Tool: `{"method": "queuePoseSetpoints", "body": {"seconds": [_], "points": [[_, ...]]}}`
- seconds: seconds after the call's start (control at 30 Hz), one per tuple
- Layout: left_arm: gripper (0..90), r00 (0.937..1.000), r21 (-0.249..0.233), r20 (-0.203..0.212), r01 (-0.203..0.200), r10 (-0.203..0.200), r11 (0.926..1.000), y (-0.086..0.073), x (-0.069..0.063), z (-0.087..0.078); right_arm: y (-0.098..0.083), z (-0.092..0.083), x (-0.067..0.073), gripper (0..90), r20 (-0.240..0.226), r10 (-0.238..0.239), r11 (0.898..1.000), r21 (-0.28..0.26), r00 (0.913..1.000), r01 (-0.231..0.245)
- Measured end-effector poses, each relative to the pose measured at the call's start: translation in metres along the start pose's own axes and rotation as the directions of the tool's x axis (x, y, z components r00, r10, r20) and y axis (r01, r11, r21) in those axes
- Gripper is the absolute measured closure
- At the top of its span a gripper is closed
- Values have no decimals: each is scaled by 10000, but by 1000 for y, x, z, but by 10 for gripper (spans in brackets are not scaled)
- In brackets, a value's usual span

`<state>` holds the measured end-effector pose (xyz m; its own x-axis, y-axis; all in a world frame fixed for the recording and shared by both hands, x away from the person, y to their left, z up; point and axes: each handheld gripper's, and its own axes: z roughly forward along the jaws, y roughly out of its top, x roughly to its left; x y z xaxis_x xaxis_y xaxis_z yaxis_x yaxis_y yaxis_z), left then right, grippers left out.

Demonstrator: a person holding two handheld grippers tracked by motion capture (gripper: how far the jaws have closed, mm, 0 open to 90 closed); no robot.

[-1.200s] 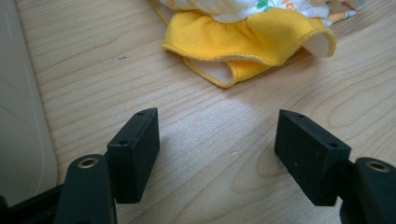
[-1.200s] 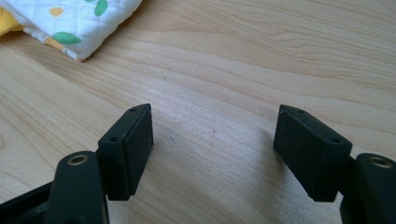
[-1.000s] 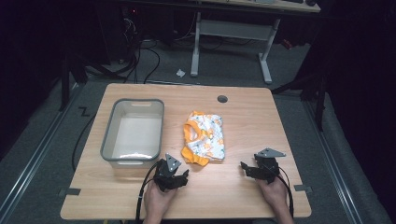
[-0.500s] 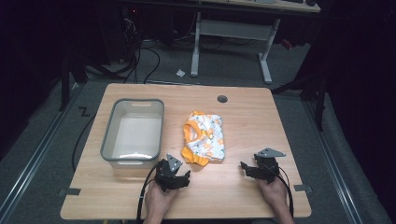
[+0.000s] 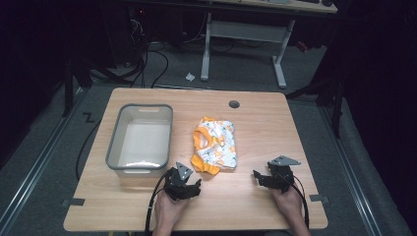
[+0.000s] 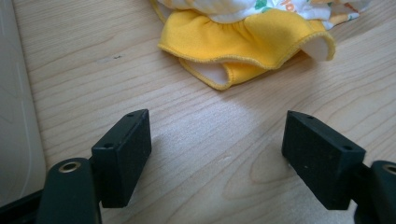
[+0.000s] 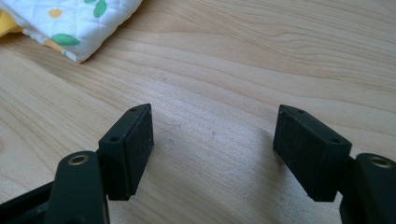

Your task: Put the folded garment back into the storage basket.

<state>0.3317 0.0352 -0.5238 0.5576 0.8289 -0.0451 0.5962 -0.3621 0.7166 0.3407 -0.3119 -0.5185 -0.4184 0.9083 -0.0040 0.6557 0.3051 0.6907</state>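
Yellow-trimmed and printed with small green and orange shapes, the folded baby garment (image 5: 215,146) lies in the middle of the wooden surface (image 5: 255,123), just right of the grey plastic tub (image 5: 140,137) and apart from it. Since a second ago the left gripper (image 5: 183,183) has had its jaws opening; its fingers (image 6: 123,156) now stand wide with nothing between them, only bare wood, and the garment's yellow hem (image 6: 243,44) lies just ahead. Nothing else has shifted. That reads as readiness for a first pick at the near edge of the cloth. The right gripper (image 5: 273,178) rests nearer the right edge, its fingers (image 7: 128,149) likewise spread wide and empty, with a corner of the garment farther off to its left. Nothing blocks either approach. The tub is empty; a round cable hole (image 5: 234,104) sits near the far edge.
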Motion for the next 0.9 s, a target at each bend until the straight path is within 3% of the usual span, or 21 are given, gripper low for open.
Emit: {"method": "queuePoseSetpoints", "body": {"seconds": [0.17, 0.37, 0.53, 0.77, 0.9], "points": [[234, 9996, 143, 266, 101, -105, 9998, 5, -1, -1, 0, 0, 0, 291, 6, 5, 10000, 0, 10000, -5], [223, 9992, -171, 322, 252, -246, 9995, 12, -2, -10, 0, 0, 0, 291, 10, 6, 10000, 1, 10000, -6], [198, 9964, -168, 584, 624, -614, 9979, 24, -1, -14, 0, 0, 0, 291, 12, 23, 10000, 11, 10000, -23], [180, 9967, -340, 582, 578, -558, 9977, 37, 0, -17, 0, 0, 0, 292, 11, 23, 10000, 12, 10000, -24], [177, 9955, -425, 782, 565, -530, 9975, 49, -1, -18, 0, 0, 0, 291, 10, 20, 10000, 14, 10000, -20]]}}
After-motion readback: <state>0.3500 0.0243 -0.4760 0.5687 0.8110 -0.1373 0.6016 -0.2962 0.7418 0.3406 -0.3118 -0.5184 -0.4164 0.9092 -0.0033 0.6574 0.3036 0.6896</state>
